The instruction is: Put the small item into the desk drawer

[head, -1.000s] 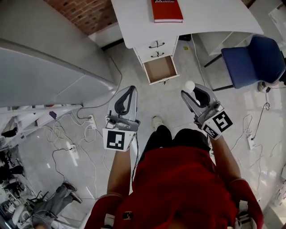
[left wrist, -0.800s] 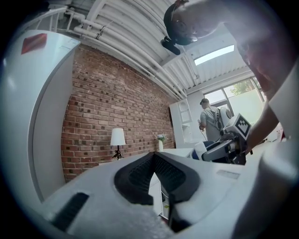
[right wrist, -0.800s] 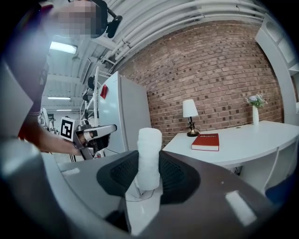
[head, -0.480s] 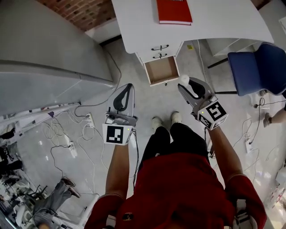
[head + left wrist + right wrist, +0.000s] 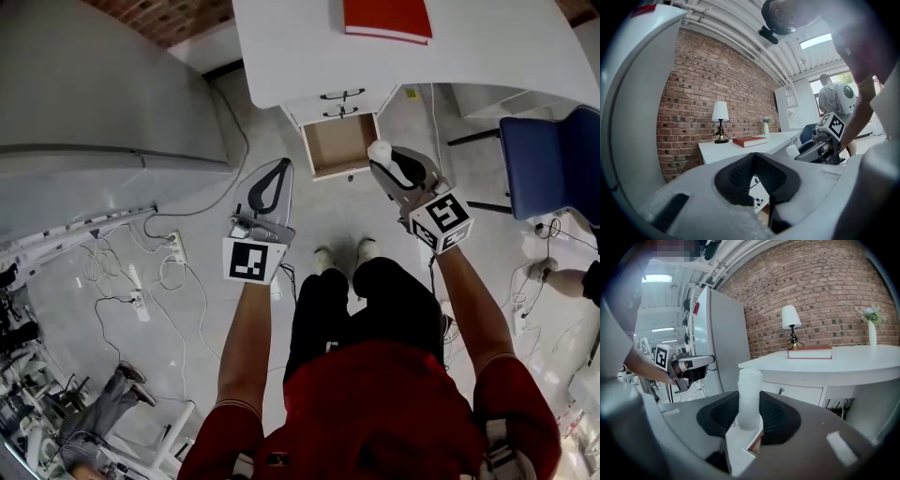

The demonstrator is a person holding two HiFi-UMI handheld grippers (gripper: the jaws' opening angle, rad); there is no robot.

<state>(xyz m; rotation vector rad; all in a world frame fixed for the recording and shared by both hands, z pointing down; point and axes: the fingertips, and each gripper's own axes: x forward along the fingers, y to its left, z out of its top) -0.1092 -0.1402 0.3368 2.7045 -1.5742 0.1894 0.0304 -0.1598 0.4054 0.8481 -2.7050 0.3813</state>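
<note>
A small white bottle (image 5: 379, 150) is clamped upright between the pads of my right gripper (image 5: 382, 161); in the right gripper view the bottle (image 5: 749, 392) stands between the black pads. In the head view it hangs just off the right front corner of the open desk drawer (image 5: 336, 142), whose brown bottom is bare. To the left of the drawer's front, my left gripper (image 5: 281, 165) has its fingertips together and holds nothing. In the left gripper view the jaws (image 5: 754, 157) point at the drawer fronts.
The white desk (image 5: 309, 47) carries a red book (image 5: 386, 19); a lamp (image 5: 790, 317) and a vase (image 5: 872, 329) stand on it too. A blue chair (image 5: 553, 150) stands right of the desk and a grey fridge (image 5: 94, 94) left of it. Cables (image 5: 159, 272) lie on the floor.
Both grippers have sunk and moved toward the desk. The bottle has gone from well short of the drawer to beside its right front corner. The person has stepped closer.
</note>
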